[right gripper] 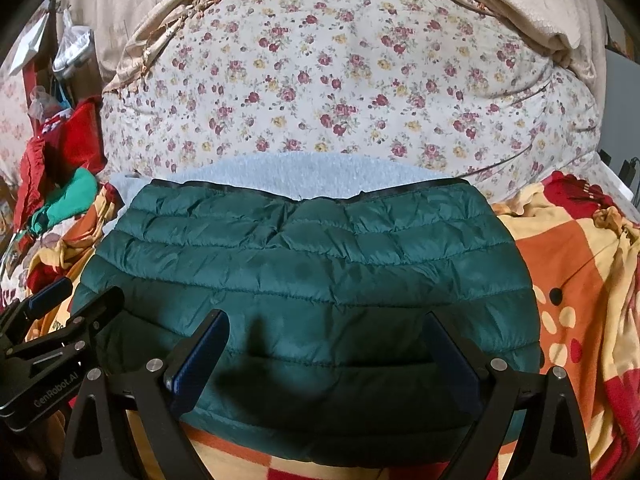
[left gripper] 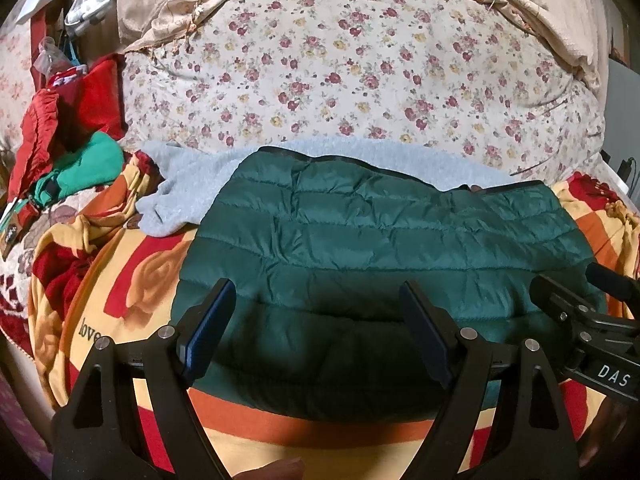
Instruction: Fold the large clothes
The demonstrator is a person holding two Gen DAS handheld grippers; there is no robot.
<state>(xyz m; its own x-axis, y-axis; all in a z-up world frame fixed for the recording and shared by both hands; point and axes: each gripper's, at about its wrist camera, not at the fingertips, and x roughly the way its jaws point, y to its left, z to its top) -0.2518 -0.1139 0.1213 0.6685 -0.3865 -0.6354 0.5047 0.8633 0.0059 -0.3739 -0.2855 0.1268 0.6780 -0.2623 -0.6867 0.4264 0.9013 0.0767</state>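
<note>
Two sets of black fingers with blue pads fill the foreground, both spread wide and holding nothing. Left gripper and right gripper hover side by side just above the near edge of a dark green quilted jacket. That jacket lies flat in a compact rectangle on a bed, over an orange, yellow and red blanket. A pale blue fleece peeks out behind it, and a floral pillow lies beyond. Red and green clothes are piled far left. The jacket appears already partly folded. Next, each gripper likely needs to pinch a near corner and carry it toward the far edge.
</note>
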